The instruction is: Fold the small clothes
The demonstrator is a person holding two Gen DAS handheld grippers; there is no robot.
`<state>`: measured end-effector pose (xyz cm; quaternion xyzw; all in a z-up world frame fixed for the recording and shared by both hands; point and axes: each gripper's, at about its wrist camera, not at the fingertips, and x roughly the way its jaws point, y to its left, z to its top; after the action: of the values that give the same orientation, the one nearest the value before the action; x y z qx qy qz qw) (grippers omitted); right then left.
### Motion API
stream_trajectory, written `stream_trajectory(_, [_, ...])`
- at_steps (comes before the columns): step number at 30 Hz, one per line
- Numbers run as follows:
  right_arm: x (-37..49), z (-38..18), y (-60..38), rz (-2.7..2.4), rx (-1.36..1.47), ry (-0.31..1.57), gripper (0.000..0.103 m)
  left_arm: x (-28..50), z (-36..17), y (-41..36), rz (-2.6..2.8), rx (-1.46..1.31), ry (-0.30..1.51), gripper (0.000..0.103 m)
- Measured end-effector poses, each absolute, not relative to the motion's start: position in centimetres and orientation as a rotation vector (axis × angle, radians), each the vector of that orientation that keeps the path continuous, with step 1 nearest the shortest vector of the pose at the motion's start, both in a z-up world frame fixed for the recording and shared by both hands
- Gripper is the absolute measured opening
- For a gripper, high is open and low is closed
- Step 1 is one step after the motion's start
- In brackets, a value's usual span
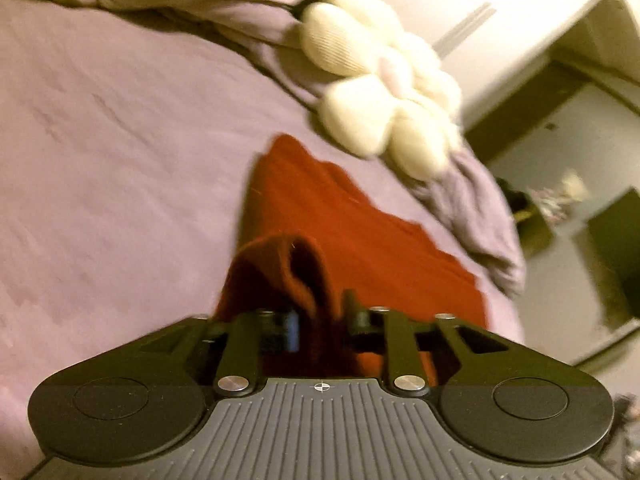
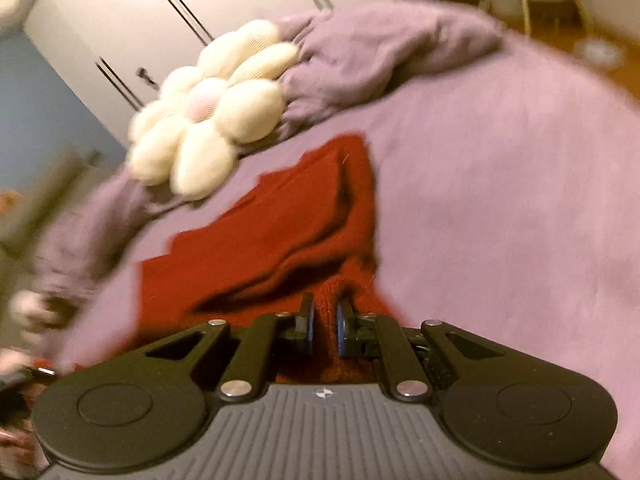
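A red knit garment [image 1: 340,220] lies on a mauve bedsheet [image 1: 120,140]. My left gripper [image 1: 320,328] is shut on a bunched edge of it, and a fold of the cloth stands up between the fingers. In the right wrist view the same red garment [image 2: 280,220] stretches away from me, folded over itself with a dark crease. My right gripper [image 2: 325,330] is shut on its near edge, with cloth pinched between the blue pads. Both views are motion-blurred.
A cream flower-shaped cushion [image 1: 380,80] [image 2: 208,112] lies past the garment's far end. A rumpled mauve blanket [image 1: 472,208] [image 2: 380,52] lies bunched along the bed's far side. White wardrobe doors [image 2: 160,12] stand beyond the bed.
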<state>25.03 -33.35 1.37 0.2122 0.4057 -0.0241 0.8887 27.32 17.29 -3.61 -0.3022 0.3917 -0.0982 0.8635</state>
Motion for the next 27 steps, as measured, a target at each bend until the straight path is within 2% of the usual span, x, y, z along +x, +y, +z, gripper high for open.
stream_trajectory(1, [25.1,1.4,-33.1,-0.07,0.401,0.822,0.015,27.4,-3.7,17.4,-0.207,-0.619,0.803,0.046])
stream_trajectory(3, [24.7,1.5,-33.1,-0.109,0.338,0.758,0.033,26.9,-4.1,17.8,-0.209,-0.582,0.772,0.067])
stream_trajectory(4, [24.4,1.5,-33.5,-0.1,0.32,0.741,0.036,26.7,-4.3,18.1,-0.215,-0.558,0.767,0.07])
stream_trajectory(6, [24.1,1.1,-34.1,-0.021,0.284,0.754,0.049,26.8,-5.2,18.2,-0.248,-0.514,0.79,0.083])
stream_trajectory(11, [25.1,-0.3,-32.2,0.065,0.09,0.818,0.069,27.2,-7.7,17.4,-0.273,-0.445,0.859,0.089])
stream_trajectory(13, [26.1,-0.9,-31.8,0.08,0.076,0.835,0.073,28.4,-8.8,16.8,-0.276,-0.443,0.903,0.093])
stream_trajectory(17, [28.1,-2.6,-31.6,0.073,0.105,0.869,0.074,30.1,-10.1,16.7,-0.241,-0.457,0.95,0.091])
stream_trajectory(19, [28.5,-2.9,-31.5,0.08,0.12,0.866,0.068,30.7,-10.4,17.1,-0.246,-0.496,0.955,0.083])
stream_trajectory(21, [28.8,-3.1,-31.0,0.081,0.1,0.86,0.04,31.0,-10.7,17.6,-0.233,-0.533,0.963,0.059])
stream_trajectory(22, [28.9,-3.2,-30.7,0.075,0.079,0.86,0.035,31.1,-10.8,17.8,-0.209,-0.534,0.964,0.053])
stream_trajectory(23, [28.8,-3.1,-30.4,0.068,0.057,0.852,0.027,31.1,-10.9,18.2,-0.192,-0.538,0.962,0.044])
stream_trajectory(24, [28.5,-3.1,-30.2,0.067,0.044,0.846,0.015,30.9,-10.8,18.5,-0.193,-0.549,0.955,0.04])
stream_trajectory(25, [28.3,-2.9,-30.0,0.068,0.031,0.838,0.01,30.7,-10.8,18.9,-0.198,-0.564,0.945,0.04])
stream_trajectory(26, [28.2,-2.8,-29.9,0.066,0.02,0.829,0.009,30.5,-10.7,19.3,-0.201,-0.573,0.936,0.041])
stream_trajectory(27, [28.0,-2.7,-29.7,0.063,0.01,0.819,0.009,30.3,-10.8,19.6,-0.192,-0.574,0.931,0.056])
